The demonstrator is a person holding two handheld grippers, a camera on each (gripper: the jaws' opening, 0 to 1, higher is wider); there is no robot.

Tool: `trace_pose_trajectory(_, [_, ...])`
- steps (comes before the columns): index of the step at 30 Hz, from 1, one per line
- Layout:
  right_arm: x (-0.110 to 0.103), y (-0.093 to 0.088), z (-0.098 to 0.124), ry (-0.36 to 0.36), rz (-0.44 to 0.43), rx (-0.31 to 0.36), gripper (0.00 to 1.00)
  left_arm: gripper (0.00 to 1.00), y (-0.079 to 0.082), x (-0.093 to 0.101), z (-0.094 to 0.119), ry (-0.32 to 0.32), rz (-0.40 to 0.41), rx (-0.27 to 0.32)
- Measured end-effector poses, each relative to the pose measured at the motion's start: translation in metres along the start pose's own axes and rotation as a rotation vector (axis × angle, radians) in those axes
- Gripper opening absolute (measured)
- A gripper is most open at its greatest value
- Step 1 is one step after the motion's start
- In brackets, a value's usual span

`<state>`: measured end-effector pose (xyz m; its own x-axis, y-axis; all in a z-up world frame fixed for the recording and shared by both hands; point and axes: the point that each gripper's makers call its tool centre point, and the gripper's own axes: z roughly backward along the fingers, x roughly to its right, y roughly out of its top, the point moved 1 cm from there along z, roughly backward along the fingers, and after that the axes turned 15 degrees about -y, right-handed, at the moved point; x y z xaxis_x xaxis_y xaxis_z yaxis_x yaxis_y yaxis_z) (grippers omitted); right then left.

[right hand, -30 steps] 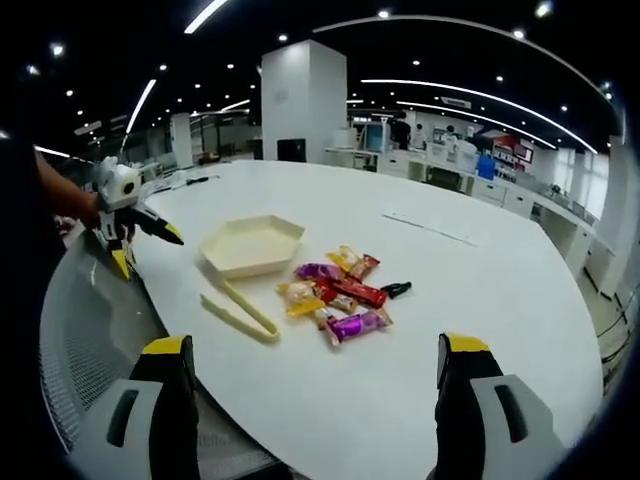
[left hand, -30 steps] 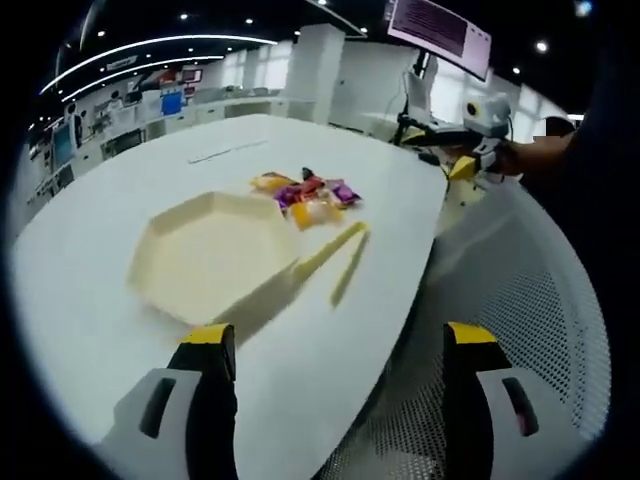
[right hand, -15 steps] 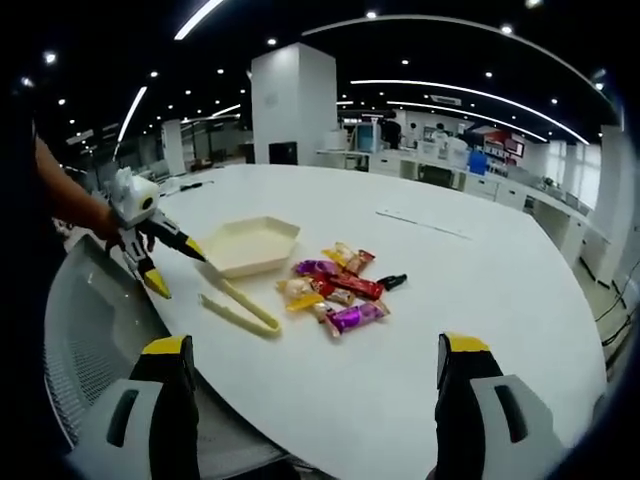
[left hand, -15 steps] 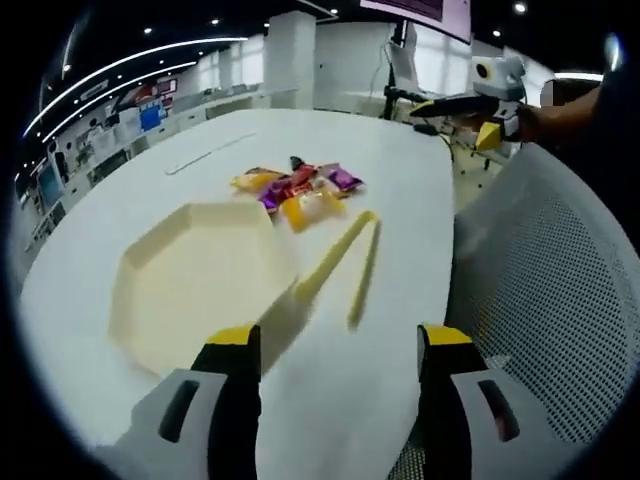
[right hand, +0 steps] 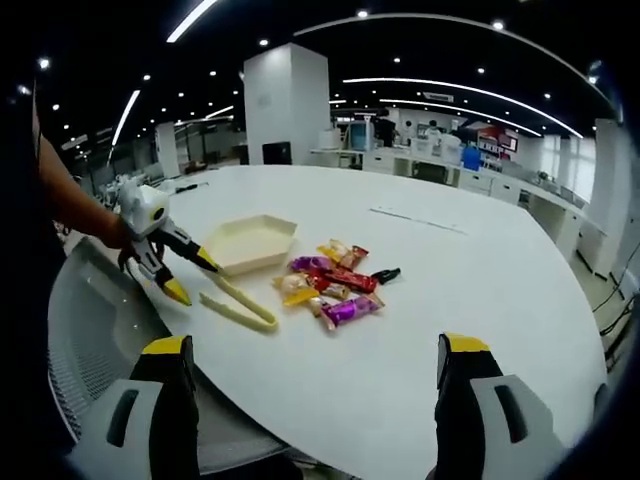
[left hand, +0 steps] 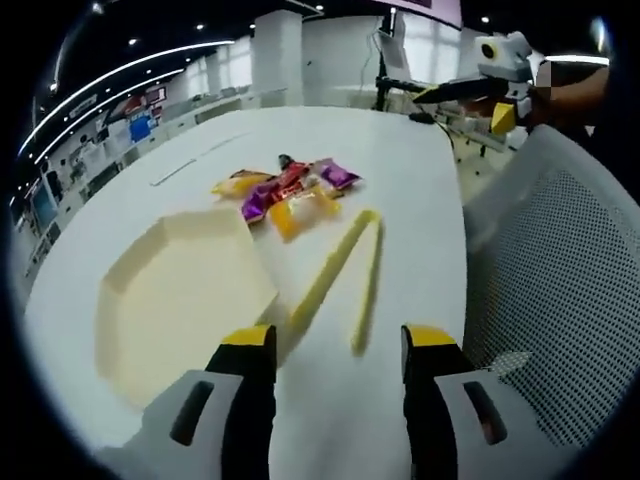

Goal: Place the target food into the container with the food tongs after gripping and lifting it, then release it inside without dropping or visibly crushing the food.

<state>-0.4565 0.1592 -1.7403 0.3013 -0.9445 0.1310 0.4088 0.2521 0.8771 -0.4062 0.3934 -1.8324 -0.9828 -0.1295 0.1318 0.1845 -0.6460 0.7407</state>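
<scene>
Closer now than a second ago, the left gripper (left hand: 333,345) has come in low over the near edge of the white table (left hand: 420,200), its jaws spread and empty just short of the yellow food tongs (left hand: 340,265). The tongs lie flat beside the cream hexagonal container (left hand: 170,290) (nothing in it), which sits toward that same edge. The wrapped snacks (right hand: 330,285) lie in a loose heap further in from the edge, near the tongs' far end. The right gripper (right hand: 315,365) hangs back off the table edge, released and holding nothing.
</scene>
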Motion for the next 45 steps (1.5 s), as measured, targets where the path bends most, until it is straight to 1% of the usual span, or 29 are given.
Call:
trace_pose_trajectory(4, [-0.001, 0.001, 0.000, 0.002, -0.005, 0.002, 0.99, 0.42, 0.003, -0.001, -0.009, -0.029, -0.038, -0.032])
trace_pose_trajectory(7, [-0.002, 0.002, 0.000, 0.003, -0.007, 0.002, 0.99, 0.40, 0.006, -0.002, -0.011, -0.038, -0.046, -0.033])
trace_pose_trajectory(11, [-0.004, 0.000, 0.000, 0.009, -0.008, -0.001, 0.99, 0.29, 0.005, -0.012, -0.010, -0.032, -0.070, -0.066])
trace_pose_trajectory(13, [-0.004, 0.000, -0.001, 0.011, -0.010, -0.003, 0.99, 0.29, 0.005, -0.011, -0.011, -0.058, -0.062, -0.081])
trace_pose_trajectory(15, [-0.005, -0.001, -0.001, 0.012, -0.009, -0.005, 0.99, 0.31, 0.002, -0.010, -0.012, -0.081, -0.104, -0.116])
trace_pose_trajectory(17, [-0.004, -0.001, -0.001, 0.012, -0.008, -0.006, 0.99, 0.34, -0.002, -0.008, -0.014, -0.103, -0.126, -0.151])
trace_pose_trajectory(19, [-0.005, -0.001, -0.002, 0.014, -0.008, -0.005, 0.99, 0.35, -0.002, -0.009, -0.016, -0.113, -0.124, -0.153])
trace_pose_trajectory(22, [-0.005, 0.000, -0.002, 0.016, -0.007, -0.006, 0.99, 0.28, 0.000, -0.014, -0.014, -0.102, -0.131, -0.155])
trace_pose_trajectory(26, [-0.007, -0.002, -0.002, 0.020, -0.005, -0.010, 0.99, 0.26, -0.001, -0.014, -0.014, -0.110, -0.154, -0.157])
trace_pose_trajectory(27, [-0.006, -0.002, -0.002, 0.020, -0.002, -0.013, 0.99, 0.23, -0.001, -0.015, -0.014, -0.107, -0.159, -0.157])
trace_pose_trajectory(28, [-0.006, -0.002, -0.002, 0.021, -0.003, -0.014, 0.99, 0.19, -0.001, -0.017, -0.014, -0.096, -0.207, -0.173])
trace_pose_trajectory(29, [-0.006, -0.002, -0.002, 0.021, -0.005, -0.015, 0.99, 0.16, -0.001, -0.016, -0.016, -0.100, -0.198, -0.175])
trace_pose_trajectory(31, [-0.005, -0.002, -0.003, 0.019, -0.002, -0.016, 0.99, 0.09, -0.001, -0.019, -0.016, -0.079, -0.236, -0.201])
trace_pose_trajectory(33, [-0.005, -0.002, -0.003, 0.021, -0.003, -0.018, 0.99, 0.03, -0.002, -0.021, -0.016, -0.069, -0.236, -0.207])
trace_pose_trajectory(34, [-0.005, -0.002, -0.004, 0.020, -0.001, -0.017, 0.99, 0.01, -0.001, -0.025, -0.014, -0.040, -0.253, -0.206])
trace_pose_trajectory(35, [-0.005, -0.001, -0.004, 0.020, 0.001, -0.017, 0.99, 0.00, -0.001, -0.024, -0.015, -0.049, -0.231, -0.195])
trace_pose_trajectory(38, [-0.003, 0.001, -0.006, 0.010, 0.004, -0.012, 0.99, 0.00, 0.000, -0.025, -0.015, -0.051, -0.211, -0.183])
trace_pose_trajectory(40, [-0.003, 0.002, -0.006, 0.013, -0.003, -0.009, 0.99, 0.00, -0.001, -0.026, -0.016, -0.054, -0.217, -0.187])
trace_pose_trajectory(42, [-0.004, 0.002, -0.006, 0.017, 0.009, -0.011, 0.99, 0.00, 0.000, -0.025, -0.015, -0.053, -0.214, -0.189])
trace_pose_trajectory(43, [-0.005, 0.003, -0.006, 0.021, 0.010, -0.011, 0.99, 0.00, 0.000, -0.025, -0.015, -0.053, -0.188, -0.180])
trace_pose_trajectory(44, [-0.005, 0.003, -0.006, 0.022, 0.011, -0.011, 0.99, 0.00, 0.000, -0.026, -0.015, -0.043, -0.135, -0.167])
trace_pose_trajectory(45, [-0.004, 0.002, -0.006, 0.022, 0.015, -0.014, 0.99, 0.00, 0.000, -0.026, -0.015, -0.045, -0.156, -0.176])
